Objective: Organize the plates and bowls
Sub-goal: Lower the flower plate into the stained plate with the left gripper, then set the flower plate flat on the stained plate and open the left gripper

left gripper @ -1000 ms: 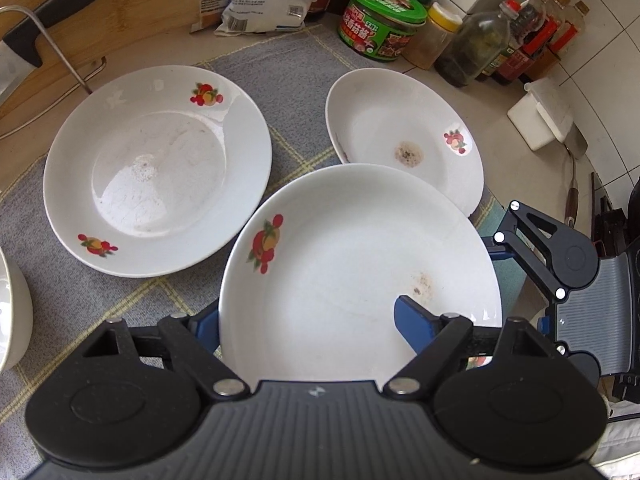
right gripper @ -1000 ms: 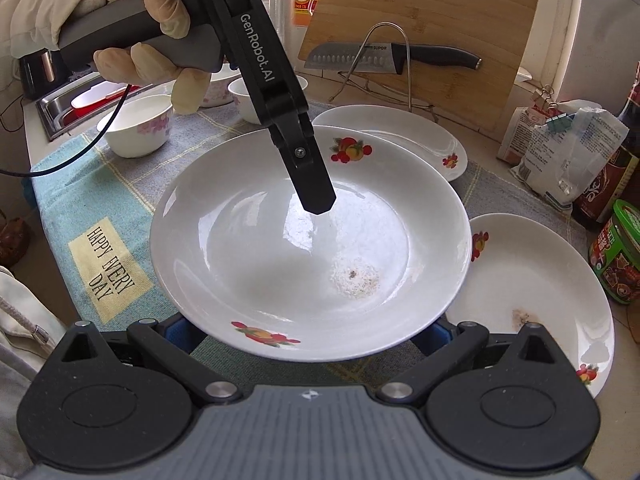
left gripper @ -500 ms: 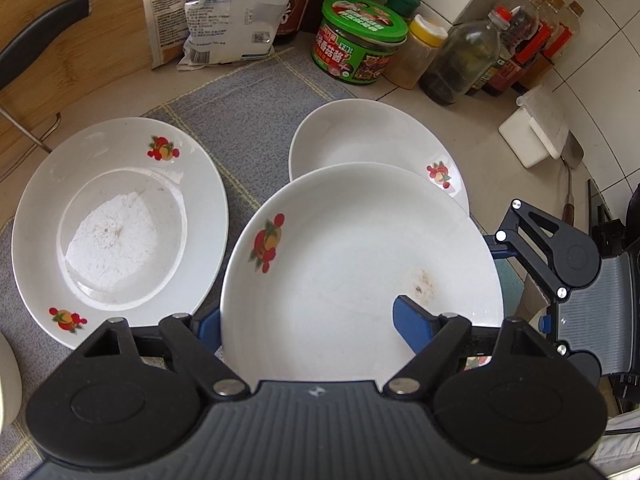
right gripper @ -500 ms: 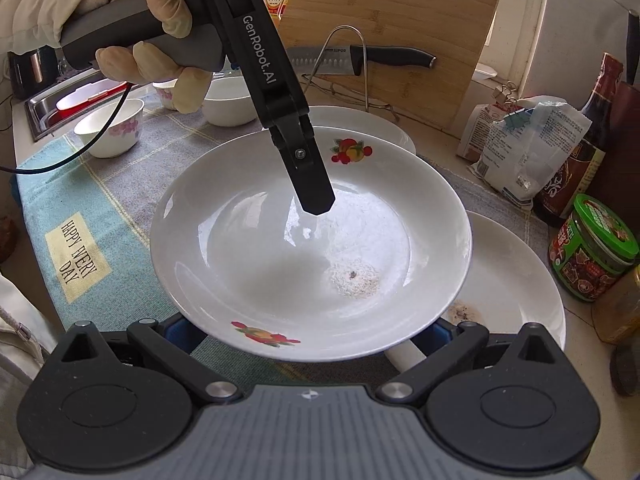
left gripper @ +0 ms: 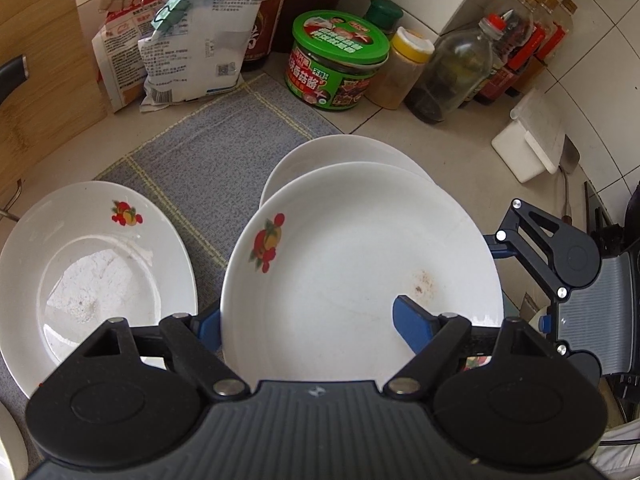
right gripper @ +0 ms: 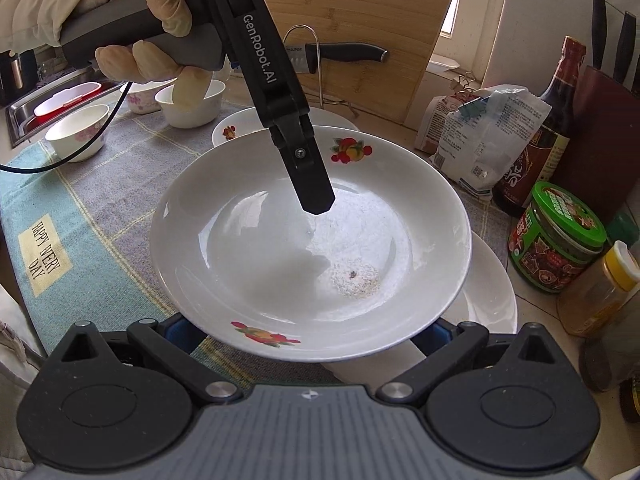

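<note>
Two grippers, left gripper (left gripper: 308,320) and right gripper (right gripper: 308,332), clamp opposite rims of one glazed fruit-print plate (right gripper: 280,256): stiff, slippery, breakable, best held rim-wise.

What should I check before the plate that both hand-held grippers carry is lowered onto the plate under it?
1. Left hand-held gripper grips the carried plate: one finger on top, the other under the rim. Ok.
2. Right hand-held gripper grips it too: both its fingers are hidden below the plate. Cannot tell.
3. Carried plate centred over the lower plate: the lower one sticks out on one side. Not ok.
4. Lower plate free of things: it is mostly covered. Cannot tell.
5. Carried plate clean: a brown stain shows inside. Not ok.
6. Green-lidded jar stands apart from the lower plate. Ok.
</note>
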`<action>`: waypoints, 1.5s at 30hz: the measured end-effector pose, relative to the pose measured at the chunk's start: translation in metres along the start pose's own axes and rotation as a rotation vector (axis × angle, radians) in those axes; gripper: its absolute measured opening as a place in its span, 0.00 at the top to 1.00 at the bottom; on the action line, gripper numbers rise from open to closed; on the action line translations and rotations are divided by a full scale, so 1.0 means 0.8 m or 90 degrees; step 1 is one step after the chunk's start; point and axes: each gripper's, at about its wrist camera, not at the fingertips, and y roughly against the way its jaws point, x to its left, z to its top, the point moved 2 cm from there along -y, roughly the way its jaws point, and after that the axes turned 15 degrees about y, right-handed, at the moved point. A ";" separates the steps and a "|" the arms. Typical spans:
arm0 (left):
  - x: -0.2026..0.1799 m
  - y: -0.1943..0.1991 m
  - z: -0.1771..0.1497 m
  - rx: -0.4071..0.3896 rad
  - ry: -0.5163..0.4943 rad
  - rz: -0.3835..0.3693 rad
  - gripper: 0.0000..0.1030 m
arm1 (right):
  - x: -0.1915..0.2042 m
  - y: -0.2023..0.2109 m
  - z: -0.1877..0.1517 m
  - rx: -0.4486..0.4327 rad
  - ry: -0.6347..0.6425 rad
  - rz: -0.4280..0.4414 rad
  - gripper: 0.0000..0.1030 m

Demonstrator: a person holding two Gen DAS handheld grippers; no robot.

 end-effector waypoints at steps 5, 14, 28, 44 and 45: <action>-0.009 -0.011 0.011 0.008 -0.012 -0.005 0.19 | -0.011 0.001 -0.008 0.006 -0.008 -0.007 0.00; -0.029 -0.038 0.029 0.025 -0.035 -0.017 0.19 | -0.029 0.002 -0.027 0.026 -0.034 -0.026 0.00; -0.053 -0.073 0.044 0.056 -0.065 -0.024 0.19 | -0.038 0.005 -0.051 0.055 -0.074 -0.046 0.00; -0.052 -0.090 0.049 0.064 -0.066 -0.022 0.19 | -0.043 0.003 -0.051 0.069 -0.093 -0.052 0.00; -0.052 -0.091 0.050 0.063 -0.066 -0.022 0.19 | -0.043 0.003 -0.050 0.072 -0.093 -0.054 0.00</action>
